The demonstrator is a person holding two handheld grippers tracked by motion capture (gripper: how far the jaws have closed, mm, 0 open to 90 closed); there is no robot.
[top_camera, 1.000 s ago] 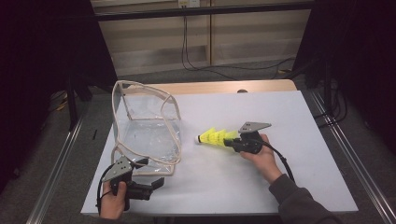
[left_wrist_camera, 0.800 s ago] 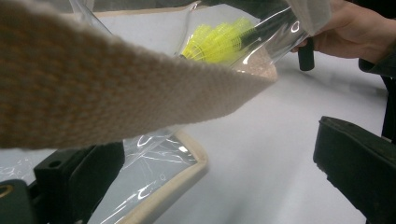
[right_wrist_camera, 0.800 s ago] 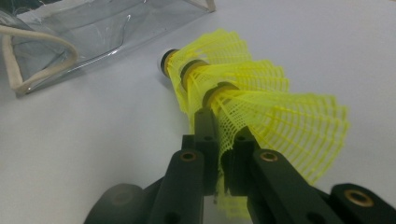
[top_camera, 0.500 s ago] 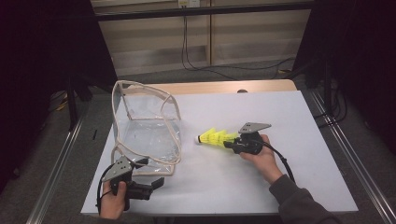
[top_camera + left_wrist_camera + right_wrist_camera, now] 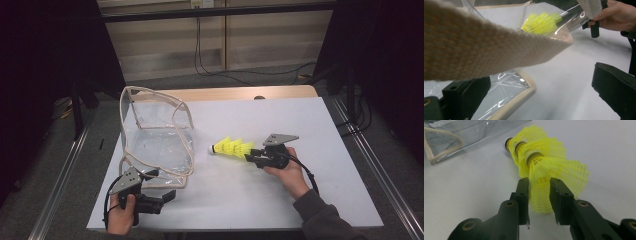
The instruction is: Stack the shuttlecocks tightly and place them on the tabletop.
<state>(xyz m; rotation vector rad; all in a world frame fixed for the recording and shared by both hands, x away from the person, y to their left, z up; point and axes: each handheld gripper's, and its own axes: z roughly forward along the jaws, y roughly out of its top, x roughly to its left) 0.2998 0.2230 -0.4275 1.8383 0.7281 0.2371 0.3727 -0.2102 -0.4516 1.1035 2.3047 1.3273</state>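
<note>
Item: stack of yellow shuttlecocks (image 5: pixel 234 148), three nested, lying on its side on the white table (image 5: pixel 310 200), cork end pointing toward the clear bag (image 5: pixel 155 135) just beside it. Right gripper (image 5: pixel 538 185): jaws have just been opening, and the rim of the rear skirt stands between them with the pads no longer squeezing the mesh; read as a release. Left gripper (image 5: pixel 167 196): unclenched, jaws standing apart at the bag's near edge, holding nothing, with the woven strap (image 5: pixel 474 45) lying across its camera. Handling advice, as a judgement: draw the right gripper straight back along the stack's length so the mesh does not snag and roll. If it must go into the bag, regrip closer to the corks, where the nest is stiffer.
</note>
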